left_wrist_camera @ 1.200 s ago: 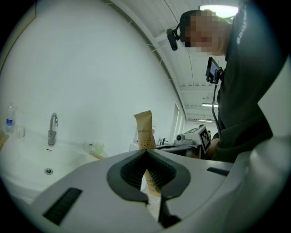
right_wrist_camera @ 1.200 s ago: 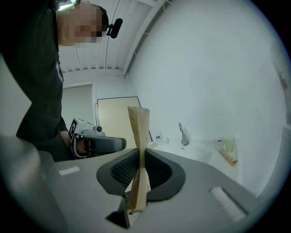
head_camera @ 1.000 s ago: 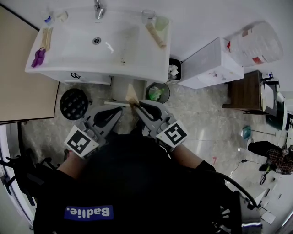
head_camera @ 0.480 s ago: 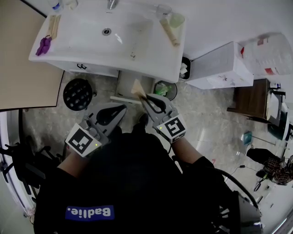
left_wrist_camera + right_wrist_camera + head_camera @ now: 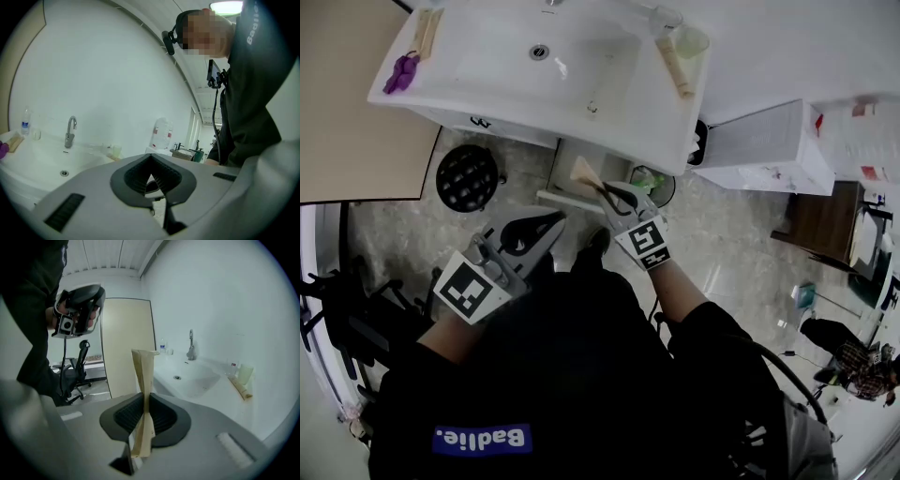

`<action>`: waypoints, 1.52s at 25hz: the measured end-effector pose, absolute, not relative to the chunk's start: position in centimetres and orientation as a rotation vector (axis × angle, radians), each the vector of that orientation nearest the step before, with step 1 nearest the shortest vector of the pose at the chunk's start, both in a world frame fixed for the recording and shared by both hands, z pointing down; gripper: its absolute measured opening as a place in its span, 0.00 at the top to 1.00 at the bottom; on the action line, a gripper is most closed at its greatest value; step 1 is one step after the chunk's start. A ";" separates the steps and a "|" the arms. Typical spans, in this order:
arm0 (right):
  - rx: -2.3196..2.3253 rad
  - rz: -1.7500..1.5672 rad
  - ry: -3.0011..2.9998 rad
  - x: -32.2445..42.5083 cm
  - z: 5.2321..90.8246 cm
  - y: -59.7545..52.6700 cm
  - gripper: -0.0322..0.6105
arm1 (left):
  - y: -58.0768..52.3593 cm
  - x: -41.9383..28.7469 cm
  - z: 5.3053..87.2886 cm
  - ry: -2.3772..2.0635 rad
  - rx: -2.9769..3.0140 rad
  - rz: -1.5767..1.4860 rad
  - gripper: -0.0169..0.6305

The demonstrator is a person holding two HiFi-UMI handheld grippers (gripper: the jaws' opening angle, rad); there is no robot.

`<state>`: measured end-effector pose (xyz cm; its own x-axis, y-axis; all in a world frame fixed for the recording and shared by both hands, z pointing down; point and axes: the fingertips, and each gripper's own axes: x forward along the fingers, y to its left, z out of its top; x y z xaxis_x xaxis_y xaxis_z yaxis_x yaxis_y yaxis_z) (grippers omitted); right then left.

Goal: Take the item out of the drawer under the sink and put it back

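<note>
The right gripper (image 5: 605, 190) is clamped on the packet (image 5: 584, 172), a flat beige paper thing pinched across its narrow waist. That way it stands edge-on and stiff beyond the jaws instead of flopping. The packet hangs in the air just in front of the cabinet, below the rim of the sink (image 5: 609, 141) and above the floor, so it is out of the drawer and not yet back in. The left gripper (image 5: 551, 221) sits low beside it with its jaws closed tip to tip on nothing. It is probably kept free to work the drawer front. The drawer itself is hard to make out. The sink overhangs it, and only a white panel and a thin ledge (image 5: 555, 199) show beneath, so I cannot tell whether it stands open. The packet's bottom end is lost behind the right jaws, and the person's dark torso covers the lower half of the head view.
</note>
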<state>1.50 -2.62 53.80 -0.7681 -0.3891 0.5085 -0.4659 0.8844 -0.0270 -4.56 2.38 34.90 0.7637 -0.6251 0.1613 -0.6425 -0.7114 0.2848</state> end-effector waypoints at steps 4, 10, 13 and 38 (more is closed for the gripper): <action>0.567 0.201 -2.492 0.7 57.2 -3.4 0.89 | 1.9 -5.4 35.3 -1.001 2.620 0.081 0.97; 0.494 0.202 -2.392 0.1 62.7 -4.4 0.89 | 1.5 -6.6 35.8 -1.033 2.607 0.092 0.97; 0.466 0.217 -2.322 0.4 66.3 -4.9 0.89 | 1.4 -7.1 36.1 -1.047 2.601 0.102 0.97; 0.256 0.291 -1.948 0.6 85.7 -6.0 0.88 | 1.6 -9.1 39.4 -1.077 2.546 0.153 0.97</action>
<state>0.56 -6.00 85.68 -0.3806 -0.0438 0.9237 -0.3117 0.9465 -0.0835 -9.07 1.57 39.43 0.7018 -0.6709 0.2395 -0.7110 -0.6391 0.2932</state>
